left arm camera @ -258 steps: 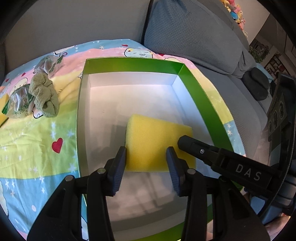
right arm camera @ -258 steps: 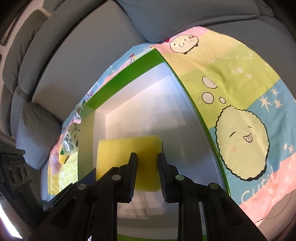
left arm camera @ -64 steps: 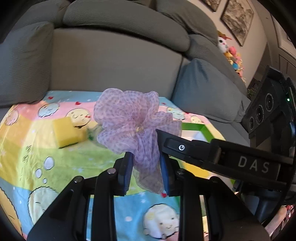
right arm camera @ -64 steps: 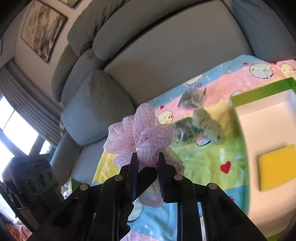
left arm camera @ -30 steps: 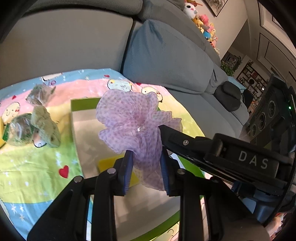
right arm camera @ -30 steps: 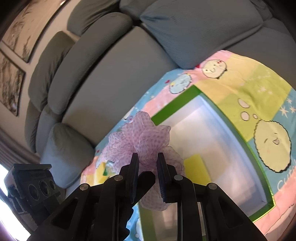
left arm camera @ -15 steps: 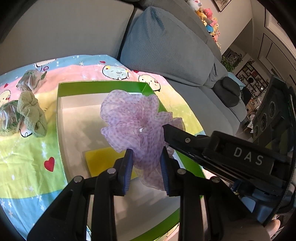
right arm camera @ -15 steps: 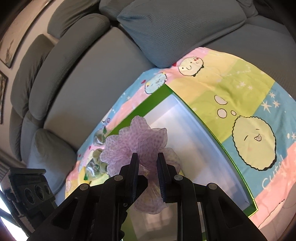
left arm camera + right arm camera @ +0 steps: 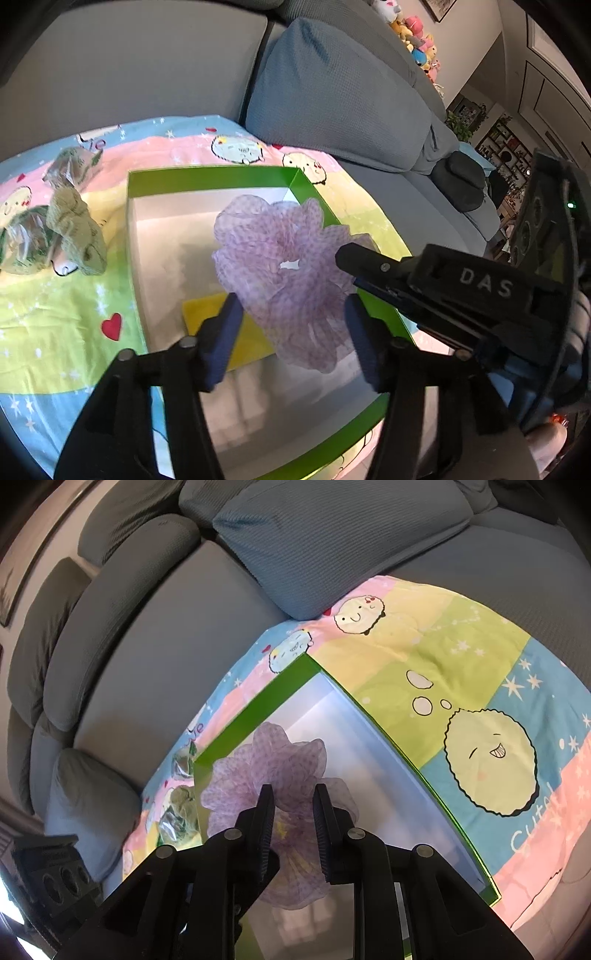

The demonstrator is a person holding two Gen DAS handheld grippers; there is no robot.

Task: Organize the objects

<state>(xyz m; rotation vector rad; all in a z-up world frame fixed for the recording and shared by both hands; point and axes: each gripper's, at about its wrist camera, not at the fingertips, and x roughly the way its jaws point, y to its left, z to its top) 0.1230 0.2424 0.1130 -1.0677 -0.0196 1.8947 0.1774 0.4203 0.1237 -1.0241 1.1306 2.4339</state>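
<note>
Two hand-held grippers are met above the box (image 9: 207,177): the scrunchie (image 9: 280,266) is kept pinched by the right hand-held gripper (image 9: 293,827), while the left hand-held gripper (image 9: 291,332) has just been opened, its pads released around it.

Raised letters "DAS" stand on the black right gripper (image 9: 384,275) seen from the left wrist. White script "Cute!" is printed on the blanket (image 9: 532,834).

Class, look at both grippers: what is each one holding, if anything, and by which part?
The right gripper pinches the purple scrunchie by its lower ruffles. The left gripper has just been opening; the scrunchie hangs between its jaws, unheld.
</note>
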